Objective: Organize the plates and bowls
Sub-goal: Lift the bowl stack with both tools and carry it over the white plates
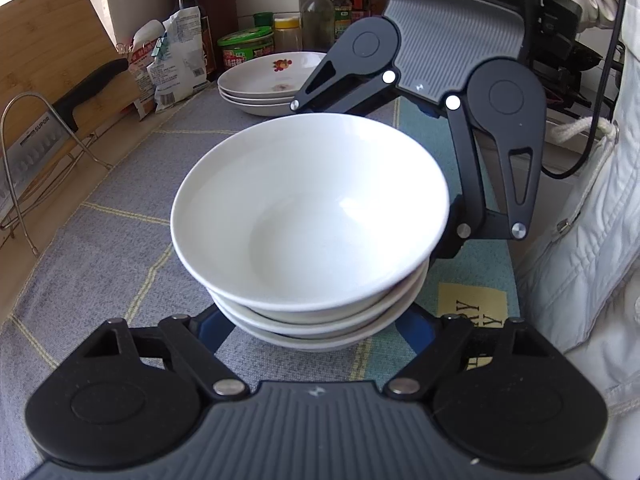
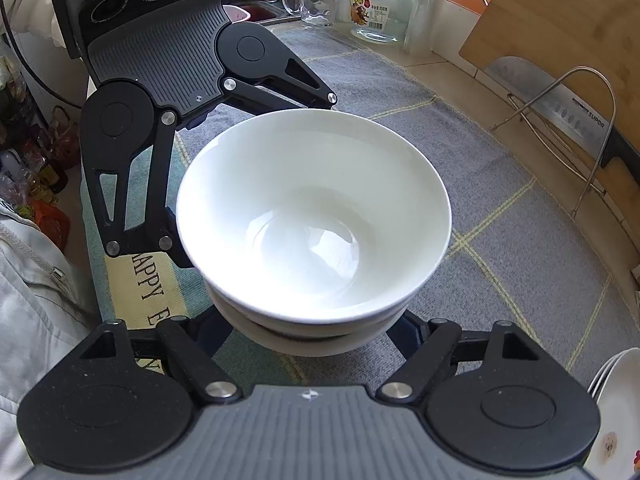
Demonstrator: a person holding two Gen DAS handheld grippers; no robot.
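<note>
A stack of three white bowls (image 1: 308, 216) stands on the grey-blue checked mat (image 1: 120, 200); the top bowl sits slightly askew. My left gripper (image 1: 316, 332) reaches in from the near side. Its blue fingers (image 1: 216, 328) flank the lowest bowl and their tips vanish under the stack. In the right wrist view the same bowl stack (image 2: 312, 208) fills the middle. My right gripper (image 2: 312, 336) closes in on the lower bowl from the opposite side, its tips hidden beneath. One right-gripper finger (image 1: 452, 240) rests against the stack's side.
A stack of floral plates (image 1: 272, 76) sits behind the bowls, also seen at the edge as plates (image 2: 616, 412). A wire rack with cleaver and cutting board (image 1: 36, 148) stands by the wall. Bottles and jars (image 1: 316, 12), a glass mug (image 2: 316, 0), a person's white jacket (image 1: 592, 220).
</note>
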